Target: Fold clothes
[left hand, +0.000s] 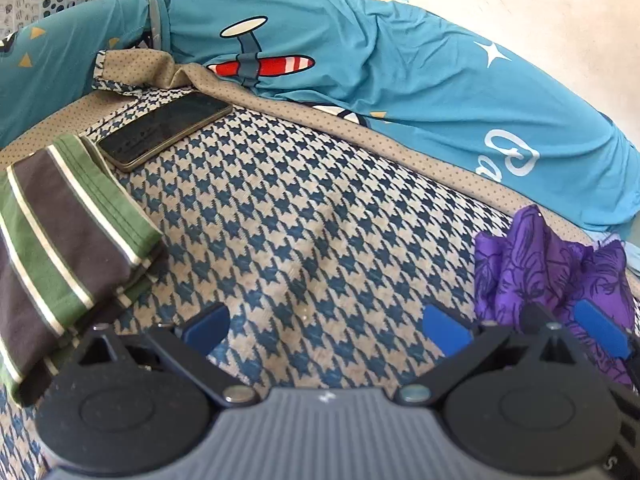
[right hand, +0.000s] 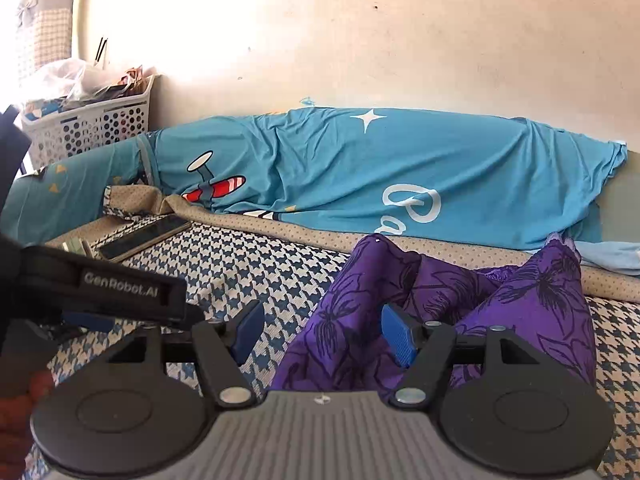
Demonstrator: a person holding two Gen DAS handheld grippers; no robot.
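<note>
The right gripper [right hand: 322, 334] hovers with jaws apart over the crumpled purple garment [right hand: 440, 312] on a houndstooth mat [right hand: 256, 264]. Far left, a phone [right hand: 146, 236] lies near a laundry basket [right hand: 88, 124].

Both cameras sit low over the bed [left hand: 304, 216], each looking forward between the fingers of its own hand-held gripper toward the blue sheet [left hand: 360, 60] bunched along the wall. The left wrist view is tipped down and close to the checked bed cover, with the phone [left hand: 164, 130] ahead to its left. The right wrist view sits more level, farther from the phone [right hand: 146, 236], and takes in much of the wall [right hand: 360, 40] above the sheet. Both views share the phone, the sheet, the purple cloth [left hand: 548, 264] and the white basket [right hand: 88, 128] beyond the phone.
</note>
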